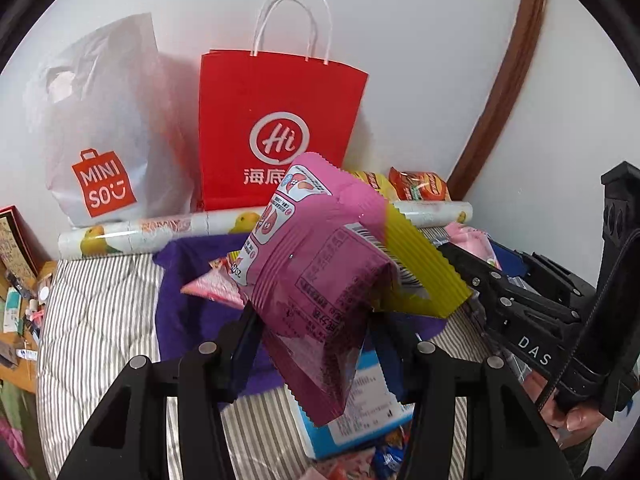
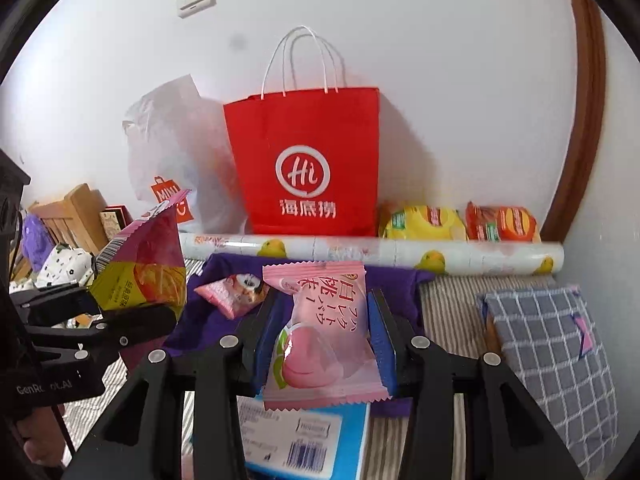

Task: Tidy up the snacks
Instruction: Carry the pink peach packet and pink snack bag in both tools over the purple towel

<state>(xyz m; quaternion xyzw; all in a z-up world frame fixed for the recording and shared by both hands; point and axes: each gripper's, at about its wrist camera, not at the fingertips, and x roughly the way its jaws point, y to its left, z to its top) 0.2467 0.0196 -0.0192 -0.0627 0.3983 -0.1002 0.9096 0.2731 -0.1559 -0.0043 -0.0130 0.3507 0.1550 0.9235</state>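
Your left tongs [image 1: 316, 344] are clamped on the pink-and-yellow snack packet [image 1: 320, 264], pads pressing its lower half, and the packet's long axis runs from 6 up toward 12, leaning slightly to 1. Your right tongs [image 2: 320, 340] are gripping the pale pink peach snack [image 2: 324, 332], blue pads squeezing both sides, its long axis upright too, crimped ends at 12 and 6.

Now look outward. From the right tongs, the red paper bag [image 2: 308, 164] stands dead ahead at 12, upright against the wall, mouth open at the top. From the left tongs the same bag sits at about 11 to 12. So both hands face it, and I'd judge the right one lines up more squarely. Both packets hang well below the bag's rim, so the drop, if that's where they go, calls for height first.

Between you and the bag: the purple cloth [image 2: 200, 320] on the striped bed [image 1: 100, 320], then the fruit-printed roll [image 2: 400, 250] lying across from 9 to 3. The white plastic bag [image 1: 104, 128] stands just beside the red one, at 10.
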